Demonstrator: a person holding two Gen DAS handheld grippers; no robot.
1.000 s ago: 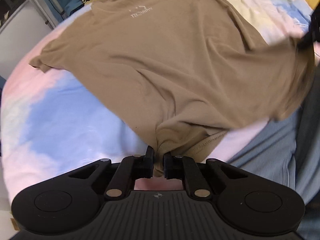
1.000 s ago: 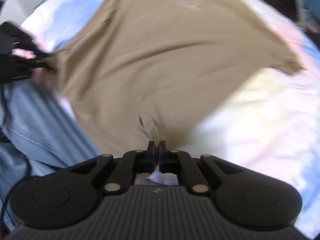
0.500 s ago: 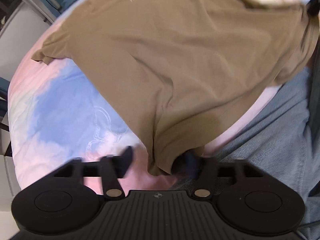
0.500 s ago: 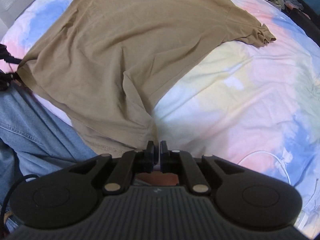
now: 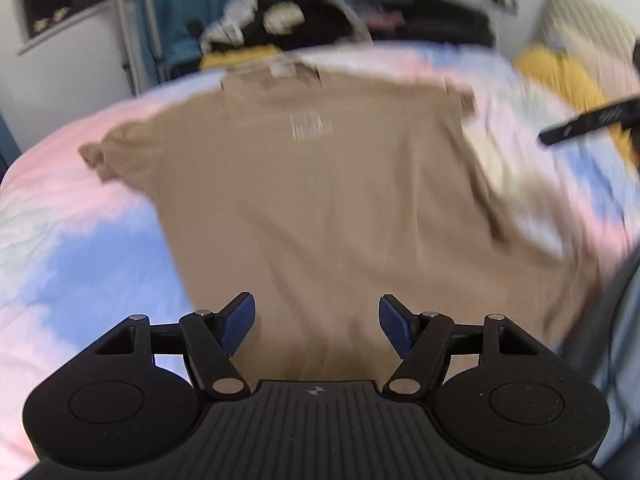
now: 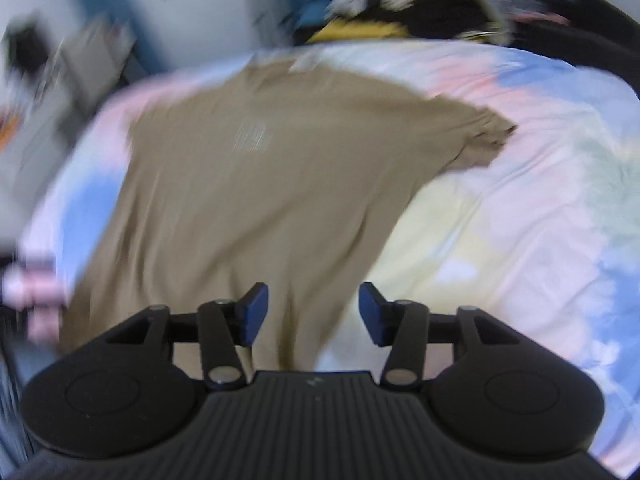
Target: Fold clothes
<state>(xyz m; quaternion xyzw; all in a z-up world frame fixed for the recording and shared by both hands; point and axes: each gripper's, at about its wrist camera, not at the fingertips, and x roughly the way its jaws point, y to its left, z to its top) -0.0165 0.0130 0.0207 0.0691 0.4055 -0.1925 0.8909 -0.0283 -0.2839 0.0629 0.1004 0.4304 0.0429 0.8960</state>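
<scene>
A tan T-shirt (image 5: 320,200) lies spread flat on the bed, collar at the far side, both sleeves out; it also shows in the right wrist view (image 6: 248,208). My left gripper (image 5: 317,322) is open and empty above the shirt's near hem. My right gripper (image 6: 313,312) is open and empty above the hem's right part. The right gripper shows as a dark bar at the right edge of the left wrist view (image 5: 588,120). Both views are blurred.
The bed has a pastel pink, blue and yellow sheet (image 5: 80,248). A pile of dark and yellow clothes (image 5: 280,28) sits at the far side, also in the right wrist view (image 6: 400,8). A yellow garment (image 5: 568,76) lies far right. Blue denim (image 5: 624,320) is at the near right.
Both grippers have let go of the shirt's hem and opened. Both have lifted and tilted up, so the far room shows. The shirt now lies flat.
</scene>
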